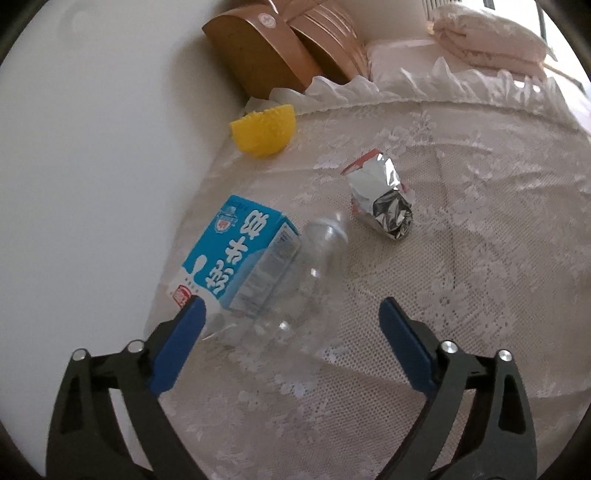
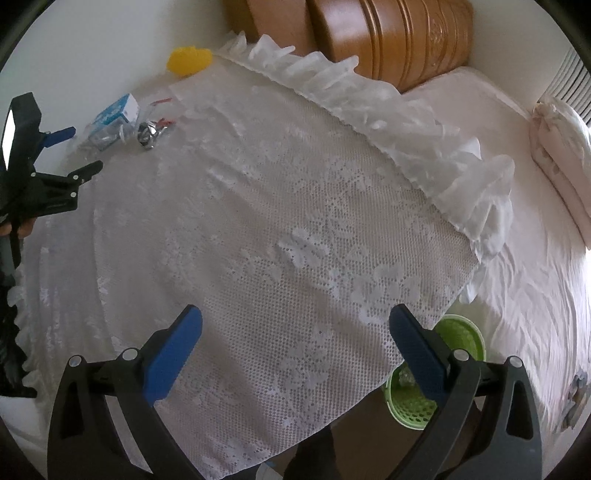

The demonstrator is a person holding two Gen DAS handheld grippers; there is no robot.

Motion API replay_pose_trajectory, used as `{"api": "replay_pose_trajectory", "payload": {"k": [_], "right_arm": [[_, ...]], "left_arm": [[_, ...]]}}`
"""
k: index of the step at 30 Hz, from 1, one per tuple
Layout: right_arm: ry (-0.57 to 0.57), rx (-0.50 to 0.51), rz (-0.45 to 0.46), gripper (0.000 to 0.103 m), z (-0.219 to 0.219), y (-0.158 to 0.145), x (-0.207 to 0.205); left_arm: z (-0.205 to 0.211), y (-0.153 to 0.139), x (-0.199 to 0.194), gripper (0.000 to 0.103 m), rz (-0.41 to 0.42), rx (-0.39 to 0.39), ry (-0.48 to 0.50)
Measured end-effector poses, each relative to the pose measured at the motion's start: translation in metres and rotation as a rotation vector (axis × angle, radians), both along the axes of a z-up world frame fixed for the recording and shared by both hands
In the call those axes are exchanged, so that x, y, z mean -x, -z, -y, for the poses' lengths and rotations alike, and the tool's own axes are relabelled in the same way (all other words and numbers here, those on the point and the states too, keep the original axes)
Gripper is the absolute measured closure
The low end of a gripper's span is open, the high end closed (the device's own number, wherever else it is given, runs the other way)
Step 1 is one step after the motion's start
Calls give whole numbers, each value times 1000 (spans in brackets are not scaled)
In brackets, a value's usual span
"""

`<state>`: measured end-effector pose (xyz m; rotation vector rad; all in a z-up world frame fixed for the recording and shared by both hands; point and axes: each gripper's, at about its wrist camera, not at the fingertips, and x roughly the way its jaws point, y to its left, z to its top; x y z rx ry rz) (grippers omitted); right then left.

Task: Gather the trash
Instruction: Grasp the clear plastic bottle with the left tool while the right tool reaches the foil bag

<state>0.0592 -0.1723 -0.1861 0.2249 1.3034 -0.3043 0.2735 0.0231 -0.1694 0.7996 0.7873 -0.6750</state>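
Observation:
A blue and white milk carton [image 1: 236, 254] lies on the lace-covered table [image 1: 461, 258], and a clear plastic bottle [image 1: 295, 295] lies on its side against it. My left gripper [image 1: 291, 306] is open and tilted down over them. The bottle's lower part sits between its blue pads without touching them, and the left pad [image 1: 184, 332] is beside the carton's bottom corner. A crumpled foil wrapper [image 1: 384, 199] lies a little beyond. My right gripper [image 2: 295, 314] is open over bare lace near the table's edge, holding nothing. A green mesh basket [image 2: 443, 373] stands on the floor below it.
A yellow ruffled object [image 1: 264, 129] sits at the table's far edge by the white wall. Behind it are a brown wooden headboard [image 1: 266, 48], a bed [image 2: 535, 295] and a folded quilt [image 1: 487, 33]. In the right wrist view the left gripper [image 2: 86, 147] shows at far left.

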Motion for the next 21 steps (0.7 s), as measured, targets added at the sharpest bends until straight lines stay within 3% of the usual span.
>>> {"api": "replay_pose_trajectory", "payload": {"k": [1,8,13,21], "right_arm": [[2,0,0,3,0,1,1],[-24,-1,1,3,-10,3,-5],[-36,2,-7,3,-19,4,-10],[0,7,-29,3,-18,5,-6]], "left_arm": [[-1,1,-1,25,-20,9,-2],[-6,-3,-15,27,-70,72,-50],[-2,-3,-17,16,-52,65,-41],[18,6,-23,15,-95,60,9]]}}
